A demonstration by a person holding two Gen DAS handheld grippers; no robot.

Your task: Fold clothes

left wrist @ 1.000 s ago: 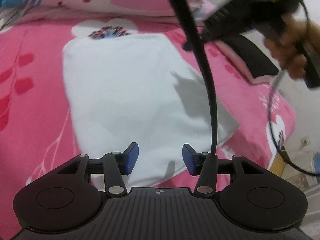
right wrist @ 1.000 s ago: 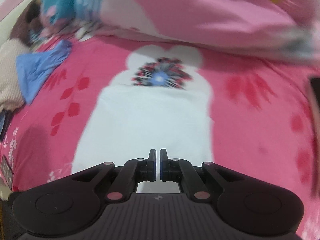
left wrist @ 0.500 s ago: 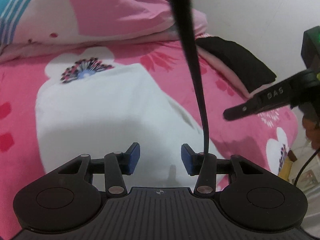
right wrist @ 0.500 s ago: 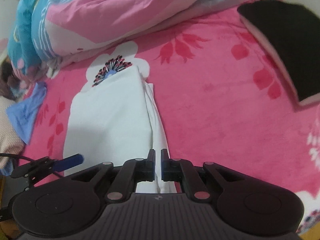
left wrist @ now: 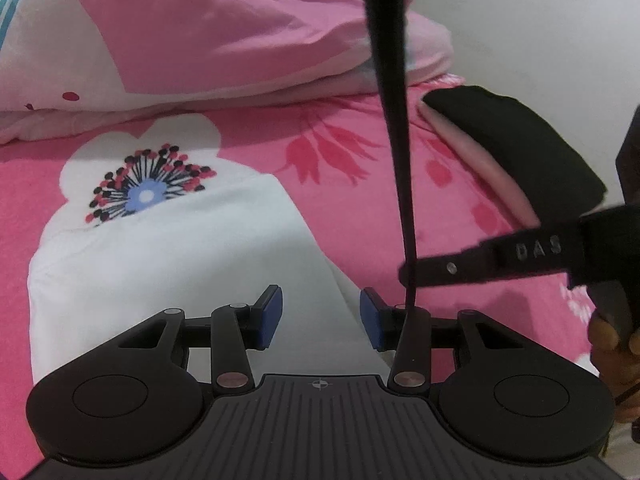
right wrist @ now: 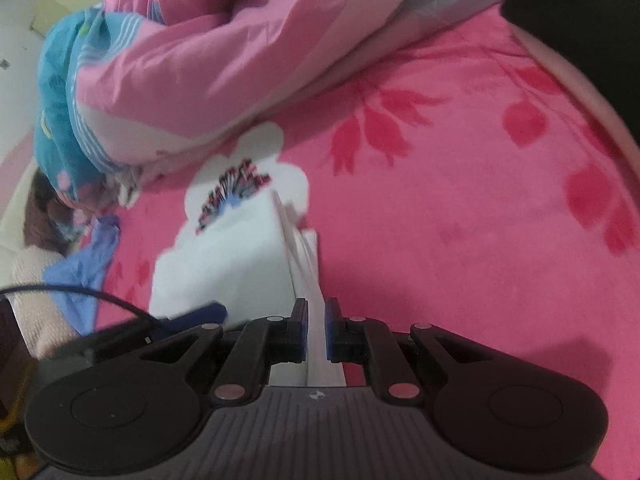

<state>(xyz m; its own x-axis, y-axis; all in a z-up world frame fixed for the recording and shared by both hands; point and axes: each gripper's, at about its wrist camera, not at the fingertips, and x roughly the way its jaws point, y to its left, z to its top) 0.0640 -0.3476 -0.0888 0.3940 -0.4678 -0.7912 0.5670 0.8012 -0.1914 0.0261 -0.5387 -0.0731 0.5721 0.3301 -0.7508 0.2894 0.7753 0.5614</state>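
Observation:
A white folded garment point(left wrist: 180, 260) lies flat on the pink flowered bed sheet point(left wrist: 400, 184). My left gripper point(left wrist: 320, 318) hovers over the garment's near right part, its blue pads well apart and pressing on nothing. My right gripper point(right wrist: 317, 328) is over the garment's point(right wrist: 224, 264) layered right edge. Its jaws are only a narrow slit apart, and the edge shows through the gap, lying on the bed and not pinched. In the left wrist view one of the right gripper's fingers point(left wrist: 500, 258) reaches in from the right, held by a hand point(left wrist: 612, 344).
A pink and blue quilt point(left wrist: 200, 32) is bunched along the far side. A black folded garment point(left wrist: 512, 144) rests on a pink one at the right. A blue cloth point(right wrist: 88, 264) and a beige knit point(right wrist: 28, 292) lie at the left. A black cable point(left wrist: 394, 120) hangs ahead.
The right gripper rolled and came down to the garment's right edge, and its jaws parted slightly. The left gripper slid across the garment toward its right side.

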